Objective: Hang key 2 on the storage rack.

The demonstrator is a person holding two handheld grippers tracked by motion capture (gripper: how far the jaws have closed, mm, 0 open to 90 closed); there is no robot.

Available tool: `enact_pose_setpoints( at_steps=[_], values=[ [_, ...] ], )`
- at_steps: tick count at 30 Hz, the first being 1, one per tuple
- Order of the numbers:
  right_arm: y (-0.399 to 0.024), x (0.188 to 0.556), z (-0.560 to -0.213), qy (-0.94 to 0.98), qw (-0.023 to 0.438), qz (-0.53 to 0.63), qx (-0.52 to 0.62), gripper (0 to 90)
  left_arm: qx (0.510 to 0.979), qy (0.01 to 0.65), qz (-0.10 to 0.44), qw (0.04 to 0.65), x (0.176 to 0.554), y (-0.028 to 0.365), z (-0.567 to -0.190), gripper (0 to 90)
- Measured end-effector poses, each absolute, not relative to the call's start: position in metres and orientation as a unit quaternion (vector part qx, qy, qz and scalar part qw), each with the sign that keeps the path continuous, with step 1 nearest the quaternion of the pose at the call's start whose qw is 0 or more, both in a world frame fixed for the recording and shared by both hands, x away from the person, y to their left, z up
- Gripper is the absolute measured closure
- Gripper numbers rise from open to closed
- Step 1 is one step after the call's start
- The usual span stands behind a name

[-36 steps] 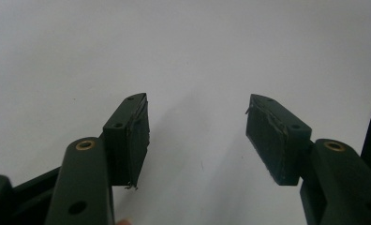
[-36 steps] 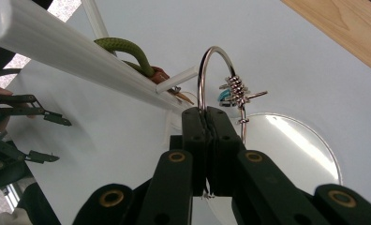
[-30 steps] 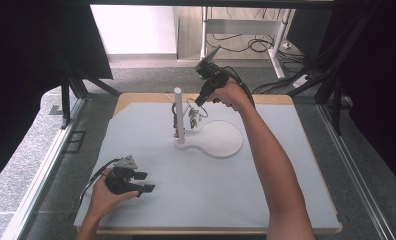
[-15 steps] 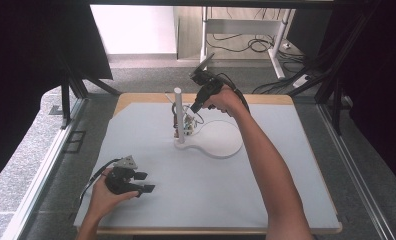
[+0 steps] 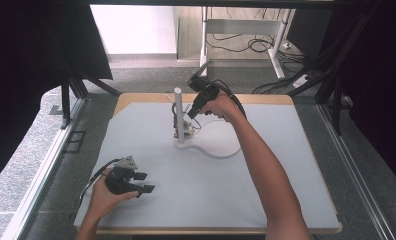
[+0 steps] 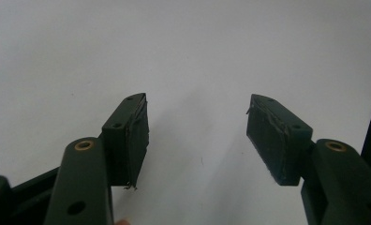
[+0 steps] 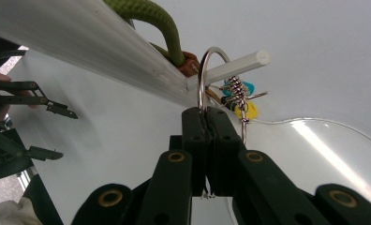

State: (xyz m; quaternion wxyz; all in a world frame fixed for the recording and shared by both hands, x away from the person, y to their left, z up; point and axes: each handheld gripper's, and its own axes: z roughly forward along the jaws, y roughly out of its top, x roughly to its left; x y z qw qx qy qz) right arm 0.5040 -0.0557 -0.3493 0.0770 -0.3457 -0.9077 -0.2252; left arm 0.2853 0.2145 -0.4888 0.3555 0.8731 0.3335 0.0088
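The metal ring is clamped between the closed jaws of the right gripper, looped round a short peg on the white stand mid-desk. The left gripper is held low over the desk near its front left corner, jaws wide and empty.

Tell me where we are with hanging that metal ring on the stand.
Done: the right gripper is shut on the metal ring, and a green cord already hangs on the white stand. In hand: the ring is at the stand's short side peg, which it seems to loop around. Left: release and pull back. The left gripper rests open over the table.
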Motion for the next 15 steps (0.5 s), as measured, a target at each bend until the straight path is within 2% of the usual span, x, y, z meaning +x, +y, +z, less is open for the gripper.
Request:
enact_pose_setpoints(
  at_steps=[8,15],
  values=[
    [-0.0535,0.5018,-0.3544,-0.91,0.081,-0.228,-0.338,85.0,0.875,0.331,0.009,0.352,0.2855,0.2159,-0.4879,39.5],
    [-0.0574,0.4972,-0.351,-0.906,0.086,-0.24,-0.337,75.8,0.874,0.332,0.01,0.354,0.2851,0.2158,-0.4877,39.5]
  ],
)
